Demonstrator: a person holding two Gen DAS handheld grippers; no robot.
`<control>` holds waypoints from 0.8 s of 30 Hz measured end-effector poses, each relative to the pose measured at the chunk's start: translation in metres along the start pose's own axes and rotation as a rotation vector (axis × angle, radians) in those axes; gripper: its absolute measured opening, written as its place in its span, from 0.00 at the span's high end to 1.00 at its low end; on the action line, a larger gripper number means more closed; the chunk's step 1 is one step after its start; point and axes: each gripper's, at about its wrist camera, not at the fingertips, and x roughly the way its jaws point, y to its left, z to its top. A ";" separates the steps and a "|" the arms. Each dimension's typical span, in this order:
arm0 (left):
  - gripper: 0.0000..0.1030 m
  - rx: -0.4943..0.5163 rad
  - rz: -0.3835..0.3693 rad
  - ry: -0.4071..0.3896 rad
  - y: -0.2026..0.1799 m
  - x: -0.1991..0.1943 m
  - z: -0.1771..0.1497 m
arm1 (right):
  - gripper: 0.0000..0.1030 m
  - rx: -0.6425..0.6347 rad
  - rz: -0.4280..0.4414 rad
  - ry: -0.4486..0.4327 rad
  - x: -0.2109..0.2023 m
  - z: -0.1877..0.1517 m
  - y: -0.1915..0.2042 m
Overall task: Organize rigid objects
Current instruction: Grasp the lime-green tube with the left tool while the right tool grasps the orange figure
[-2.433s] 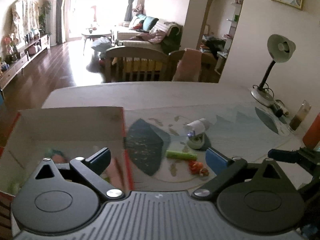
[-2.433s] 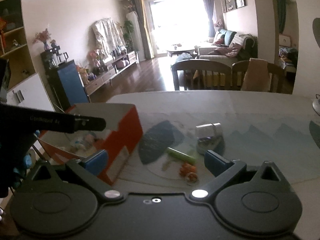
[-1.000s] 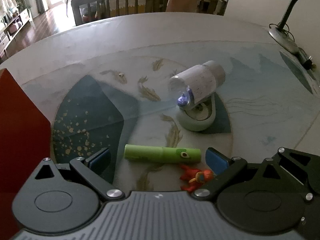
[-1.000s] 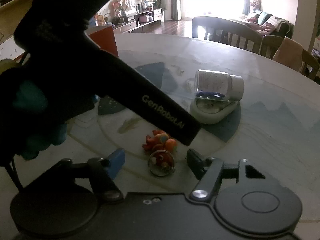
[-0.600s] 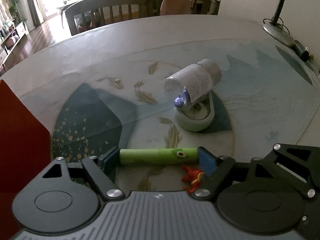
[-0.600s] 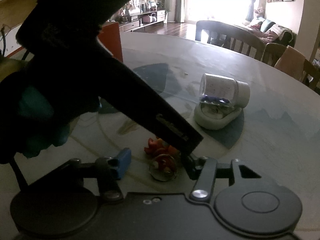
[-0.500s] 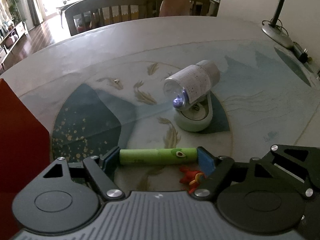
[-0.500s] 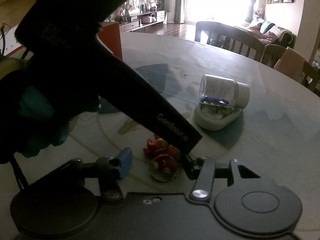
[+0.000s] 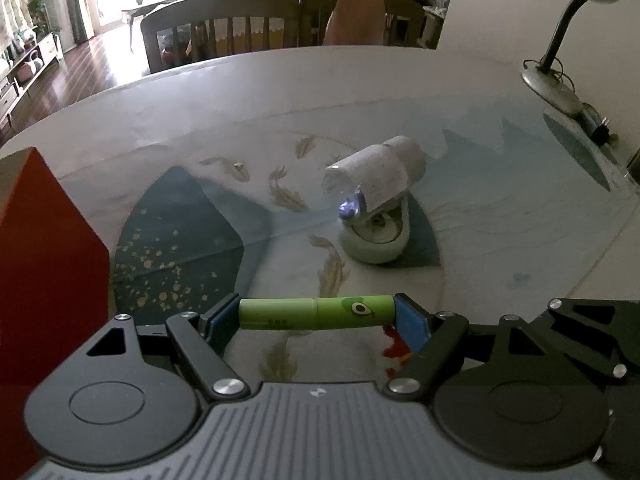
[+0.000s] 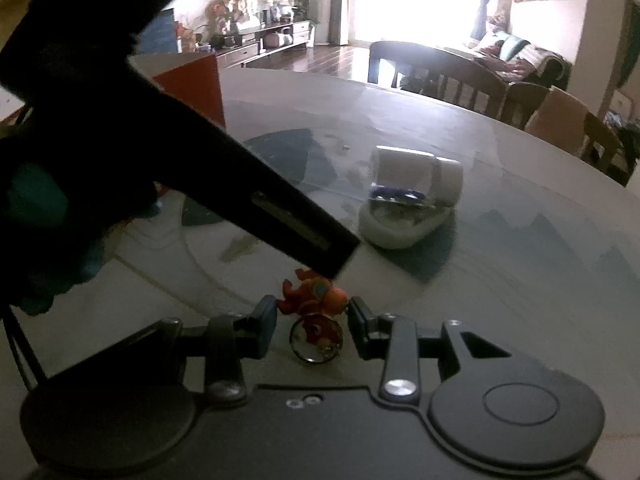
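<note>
My left gripper (image 9: 316,314) is shut on a green tube (image 9: 316,313), gripped end to end between its blue pads, just above the table. An orange toy keychain (image 10: 316,292) with a metal ring (image 10: 316,338) lies on the table. My right gripper (image 10: 312,316) is around it, jaws partly closed with small gaps on each side. The keychain also shows in the left wrist view (image 9: 394,346), under the tube's right end. A clear bottle with a white cap (image 9: 376,180) lies on a white oval dish (image 9: 376,240).
A red box (image 9: 44,264) stands at the left and shows in the right wrist view (image 10: 192,80). The left gripper's dark body (image 10: 160,140) crosses the right wrist view. A desk lamp (image 9: 560,52) stands at the far right. Chairs (image 9: 224,36) line the table's far edge.
My left gripper has closed on the green tube and lifted it slightly. My right gripper's jaws have narrowed around the orange keychain.
</note>
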 end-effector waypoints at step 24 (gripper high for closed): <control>0.21 -0.060 -0.023 -0.114 0.017 -0.124 -0.016 | 0.64 0.112 -0.020 -0.092 -0.112 0.035 0.013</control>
